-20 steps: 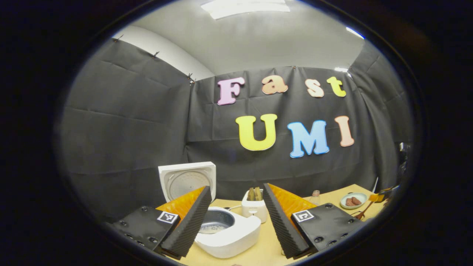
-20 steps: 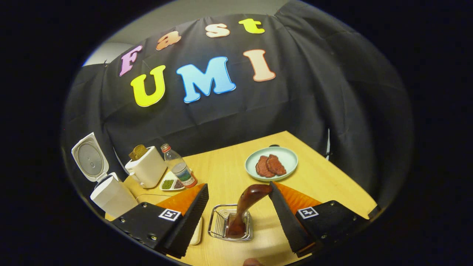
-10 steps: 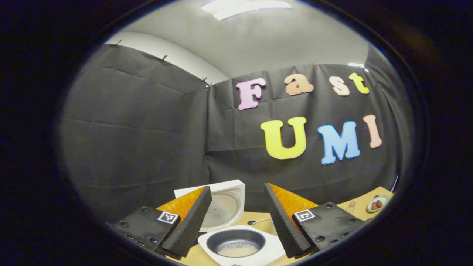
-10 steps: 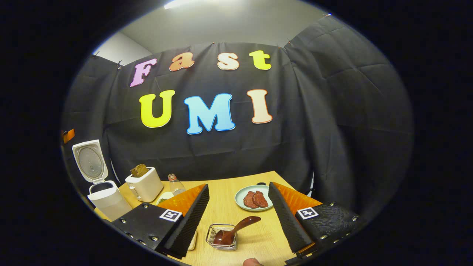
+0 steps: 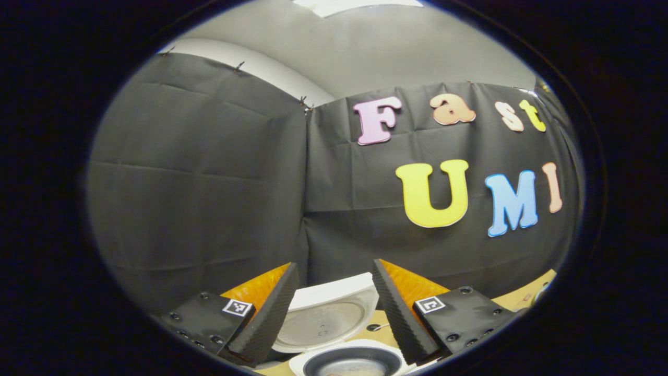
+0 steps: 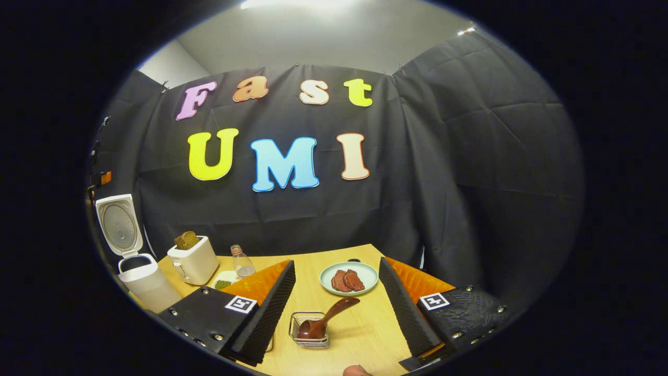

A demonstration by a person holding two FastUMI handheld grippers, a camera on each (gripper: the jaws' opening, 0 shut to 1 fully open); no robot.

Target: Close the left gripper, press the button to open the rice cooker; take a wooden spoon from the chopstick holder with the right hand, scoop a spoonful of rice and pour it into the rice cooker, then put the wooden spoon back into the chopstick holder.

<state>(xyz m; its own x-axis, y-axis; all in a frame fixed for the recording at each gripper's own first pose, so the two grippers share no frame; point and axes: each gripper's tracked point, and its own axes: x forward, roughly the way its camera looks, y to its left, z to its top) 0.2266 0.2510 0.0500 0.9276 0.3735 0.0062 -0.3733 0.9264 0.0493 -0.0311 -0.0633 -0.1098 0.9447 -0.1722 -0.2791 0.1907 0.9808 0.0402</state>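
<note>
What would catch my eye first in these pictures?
Probably the white rice cooker at the table's far left, its lid standing open. Next, the dark wooden spoon leaning in a wire chopstick holder between the right tool's open fingers, with a plate of meat behind.

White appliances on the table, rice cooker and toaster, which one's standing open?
The rice cooker, at the table's far left corner: its lid is flipped upright. The toaster beside it has no lid, just bread sticking out on top.
</note>
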